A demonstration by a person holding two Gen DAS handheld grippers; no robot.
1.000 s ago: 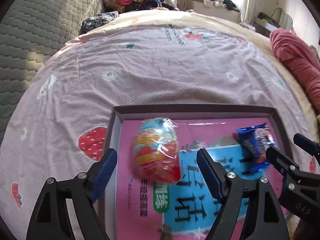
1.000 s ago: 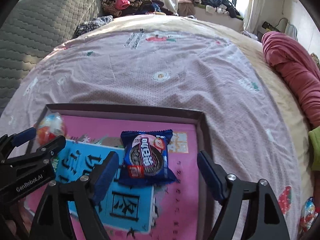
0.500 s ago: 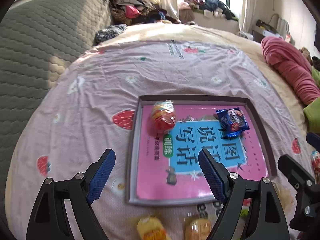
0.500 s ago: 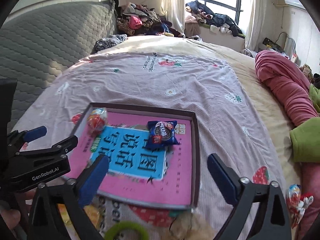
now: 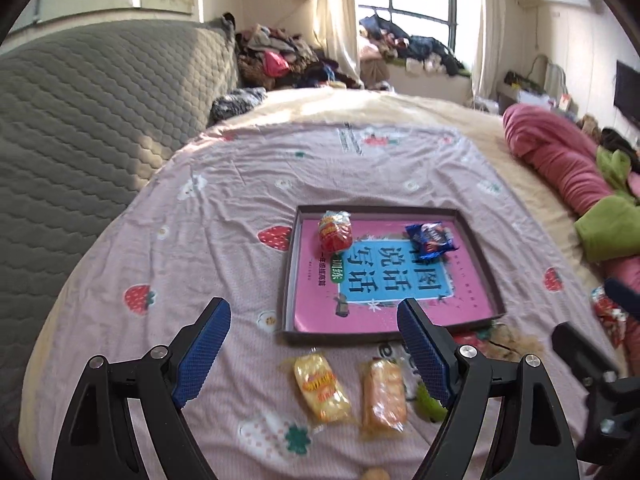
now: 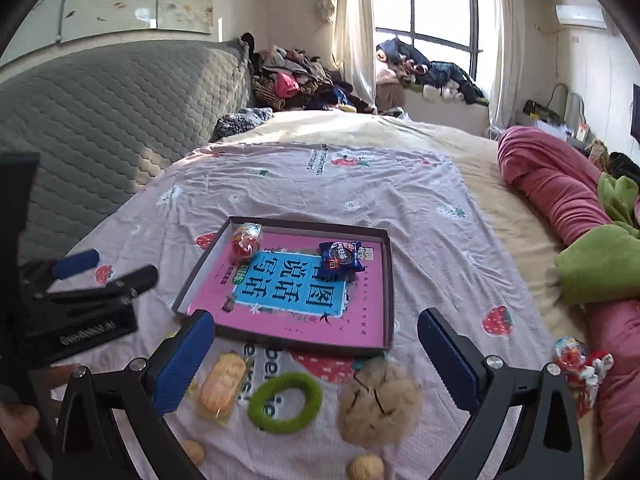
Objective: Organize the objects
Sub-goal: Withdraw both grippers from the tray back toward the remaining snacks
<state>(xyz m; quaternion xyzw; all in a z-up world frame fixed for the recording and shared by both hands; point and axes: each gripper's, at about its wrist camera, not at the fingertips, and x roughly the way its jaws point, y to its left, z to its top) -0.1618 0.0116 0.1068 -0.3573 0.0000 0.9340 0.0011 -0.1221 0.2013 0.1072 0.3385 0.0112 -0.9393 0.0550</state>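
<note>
- Across the bed lies the pink strawberry-print cotton sheet (image 6: 280, 184), carrying everything I work with.
- At the sheet's middle sits the shallow dark-rimmed cardboard box lid (image 6: 387, 280) with a pink and blue printed book cover inside.
- Near the sheet's near edge, just beside the lid's near rim, rests the beige fluffy pompom (image 6: 380, 404).
- My left gripper (image 5: 314, 354) hangs over the near part of the sheet, blue-padded fingers wide apart, nothing between them.
- My right gripper (image 6: 316, 354) hovers likewise, fingers spread and empty.
- Left of the pompom lies the green fuzzy ring (image 6: 285, 401), flat on the sheet.
- Between my left fingers lie two yellow-orange wrapped cakes (image 5: 322, 387), side by side, close to the lid's near rim.
- In the lid's far left corner sits the red and yellow wrapped egg-shaped sweet (image 5: 335, 231).
- Toward the lid's far right corner lies the blue foil biscuit packet (image 5: 430, 240).
</note>
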